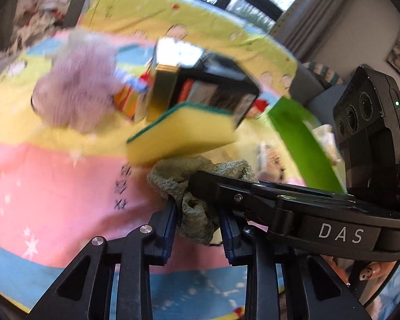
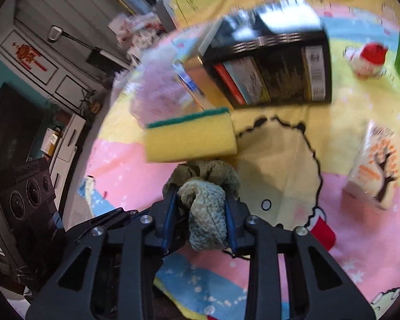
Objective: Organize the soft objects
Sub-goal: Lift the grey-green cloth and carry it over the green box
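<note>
left gripper (image 1: 198, 229) black, blue fingers (image 1: 166, 236) | silver screws | "DAS" lettering

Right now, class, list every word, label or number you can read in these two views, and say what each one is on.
"DAS": right gripper.
Black box: barcode label and print too blurred.
Play mat: dark characters, unreadable.
White packet: blurred orange print.

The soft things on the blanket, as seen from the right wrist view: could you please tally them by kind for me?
Sponge, yellow with a green top: 1
Grey-green cloth, held between both hand-held grippers, right and left: 1
Lilac fluffy item, too blurred to name: 1
Red and white plush: 1
Tissue pack: 1
Total: 5
</note>
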`<state>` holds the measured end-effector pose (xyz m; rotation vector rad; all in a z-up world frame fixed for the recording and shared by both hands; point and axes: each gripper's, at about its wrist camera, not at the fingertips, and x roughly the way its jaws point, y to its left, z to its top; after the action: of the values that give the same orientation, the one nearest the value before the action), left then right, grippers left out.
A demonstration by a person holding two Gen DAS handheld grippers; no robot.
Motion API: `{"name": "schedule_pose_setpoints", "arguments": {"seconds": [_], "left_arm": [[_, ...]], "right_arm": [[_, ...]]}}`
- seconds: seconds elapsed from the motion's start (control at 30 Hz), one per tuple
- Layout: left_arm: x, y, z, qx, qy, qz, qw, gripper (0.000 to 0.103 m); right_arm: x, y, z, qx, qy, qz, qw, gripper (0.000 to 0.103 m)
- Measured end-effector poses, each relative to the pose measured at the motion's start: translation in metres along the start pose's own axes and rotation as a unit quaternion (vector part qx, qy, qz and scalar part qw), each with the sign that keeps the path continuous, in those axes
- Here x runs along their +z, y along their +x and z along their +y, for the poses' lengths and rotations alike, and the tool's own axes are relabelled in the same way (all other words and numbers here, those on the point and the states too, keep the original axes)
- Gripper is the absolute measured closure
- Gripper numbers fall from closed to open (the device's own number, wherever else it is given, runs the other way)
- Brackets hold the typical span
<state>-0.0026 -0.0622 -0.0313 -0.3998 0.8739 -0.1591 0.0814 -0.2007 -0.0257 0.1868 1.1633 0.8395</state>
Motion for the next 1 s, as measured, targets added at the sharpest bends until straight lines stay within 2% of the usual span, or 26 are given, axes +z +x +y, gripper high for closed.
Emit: {"name": "schedule_pose_setpoints", "arguments": {"seconds": [0.23, 0.37, 0.7, 1.0], "left_arm": [[0.013, -0.043, -0.041, -0.038, 0.050, -0.064, 0.9959, 0.073], [0.023, -0.051, -0.074, -0.048, 0.097, -0.088, 0.9901, 0.073], [0.047, -0.026, -0.139, -0.085, 0.176, -0.097, 0.9759, 0.073], [0.084, 0.023, -0.216, -0.144, 0.227, -0.073, 0.9603, 0.073]], "right_arm": [[-0.003, -0.070, 0.019, 0.003, -0.030, -0.102, 0.994, 0.072], [-0.004, -0.104, 0.018, -0.016, -0.035, -0.150, 0.988, 0.071], [-0.003, -0.164, -0.025, -0.053, 0.024, -0.242, 0.969, 0.070], [0.010, -0.219, -0.080, -0.121, 0.099, -0.302, 0.941, 0.069]]}}
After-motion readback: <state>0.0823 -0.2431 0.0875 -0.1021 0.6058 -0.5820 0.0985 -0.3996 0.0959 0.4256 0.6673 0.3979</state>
